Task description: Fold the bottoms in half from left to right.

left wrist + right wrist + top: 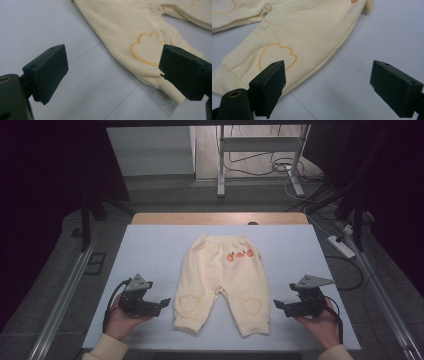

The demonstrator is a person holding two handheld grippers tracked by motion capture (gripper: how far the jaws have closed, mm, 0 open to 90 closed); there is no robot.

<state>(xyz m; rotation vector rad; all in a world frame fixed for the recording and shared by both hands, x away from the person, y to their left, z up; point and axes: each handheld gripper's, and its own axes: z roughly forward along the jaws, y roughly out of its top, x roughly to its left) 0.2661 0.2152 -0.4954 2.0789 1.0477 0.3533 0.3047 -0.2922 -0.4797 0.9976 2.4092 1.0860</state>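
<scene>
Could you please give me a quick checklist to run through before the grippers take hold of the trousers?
1. Trousers lie flat, legs apart: ok.
2. Left gripper open, holding nothing: ok.
3. Right gripper open, holding nothing: ok.
4. Left gripper faces its leg cuff: ok.
5. Right gripper faces its leg, beside the heart patch: ok.
6. Jaws touching cloth: cannot tell.

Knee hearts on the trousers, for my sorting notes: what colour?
Orange outline hearts, clearest in left gripper view.

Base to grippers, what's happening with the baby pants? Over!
Left gripper open, right gripper open, flanking the legs. Pants flat on table, untouched. Nothing in the way.
</scene>
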